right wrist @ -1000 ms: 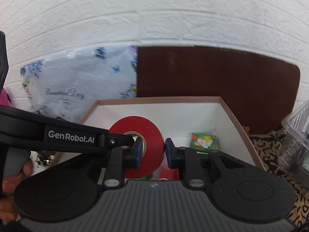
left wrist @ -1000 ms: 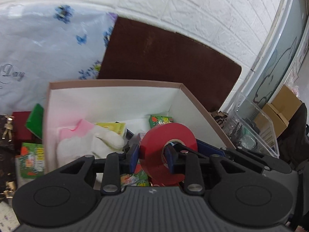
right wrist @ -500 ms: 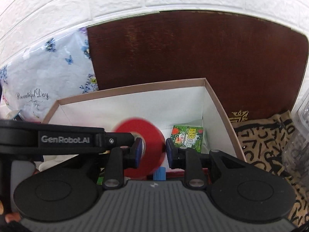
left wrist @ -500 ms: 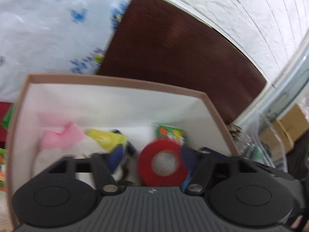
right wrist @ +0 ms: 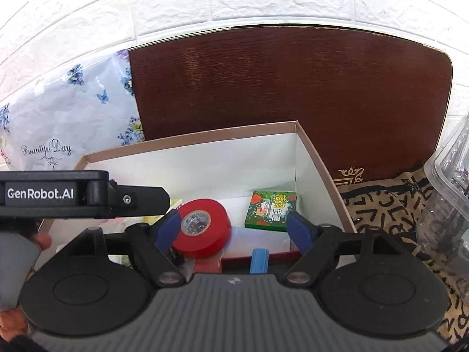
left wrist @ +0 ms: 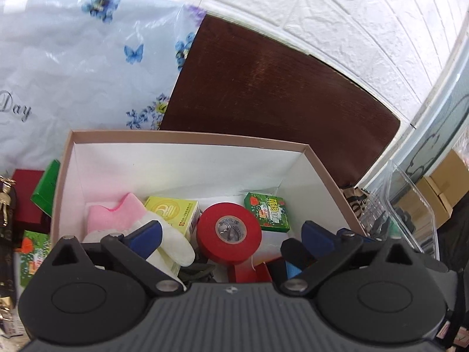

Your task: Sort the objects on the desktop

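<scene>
A red tape roll [left wrist: 229,236] lies flat inside the open cardboard box [left wrist: 187,138], among other items. It also shows in the right wrist view [right wrist: 202,227]. My left gripper [left wrist: 231,233] is open and empty, its blue fingers spread either side of the roll above the box. My right gripper [right wrist: 234,226] is open and empty too, above the same box [right wrist: 319,164]. The left gripper's black body [right wrist: 82,193] crosses the left of the right wrist view.
In the box lie a green packet [left wrist: 269,211], a yellow carton [left wrist: 173,211], a pink and white cloth [left wrist: 123,214] and a red box [left wrist: 249,272]. A clear plastic container [left wrist: 410,205] stands right of it. A floral bag [left wrist: 73,73] and brown board [left wrist: 278,94] stand behind.
The left gripper opened and let go of the red tape roll, which now lies flat in the box. The right gripper's fingers also opened wide.
</scene>
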`<state>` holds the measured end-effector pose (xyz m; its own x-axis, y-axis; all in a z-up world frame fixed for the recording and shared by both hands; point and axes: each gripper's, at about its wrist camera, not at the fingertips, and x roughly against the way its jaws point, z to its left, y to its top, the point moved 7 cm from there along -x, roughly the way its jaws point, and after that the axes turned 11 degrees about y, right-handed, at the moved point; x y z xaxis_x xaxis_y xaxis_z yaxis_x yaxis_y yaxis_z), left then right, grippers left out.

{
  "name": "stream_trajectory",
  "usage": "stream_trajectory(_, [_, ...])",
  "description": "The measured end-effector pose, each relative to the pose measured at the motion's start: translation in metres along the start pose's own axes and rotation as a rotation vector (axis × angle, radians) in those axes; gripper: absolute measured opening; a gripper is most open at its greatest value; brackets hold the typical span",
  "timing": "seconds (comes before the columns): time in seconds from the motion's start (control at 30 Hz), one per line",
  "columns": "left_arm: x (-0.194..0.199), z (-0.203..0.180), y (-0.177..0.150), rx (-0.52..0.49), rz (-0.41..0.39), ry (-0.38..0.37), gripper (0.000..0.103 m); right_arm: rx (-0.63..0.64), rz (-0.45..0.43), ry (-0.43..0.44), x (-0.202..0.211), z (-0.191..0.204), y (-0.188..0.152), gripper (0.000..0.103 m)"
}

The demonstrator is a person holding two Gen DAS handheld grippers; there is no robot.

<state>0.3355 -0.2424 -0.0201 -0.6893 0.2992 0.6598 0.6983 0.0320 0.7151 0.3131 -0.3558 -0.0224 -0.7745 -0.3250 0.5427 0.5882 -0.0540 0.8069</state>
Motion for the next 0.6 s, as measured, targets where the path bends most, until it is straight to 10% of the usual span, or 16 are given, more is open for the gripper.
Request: stream_trajectory(0.6, [0.109, -0.012, -0.049, -0.117, -0.111, 0.015, 0.103, 0.123, -0.038, -0.041, 0.081, 0.061, -0.022, 0.094])
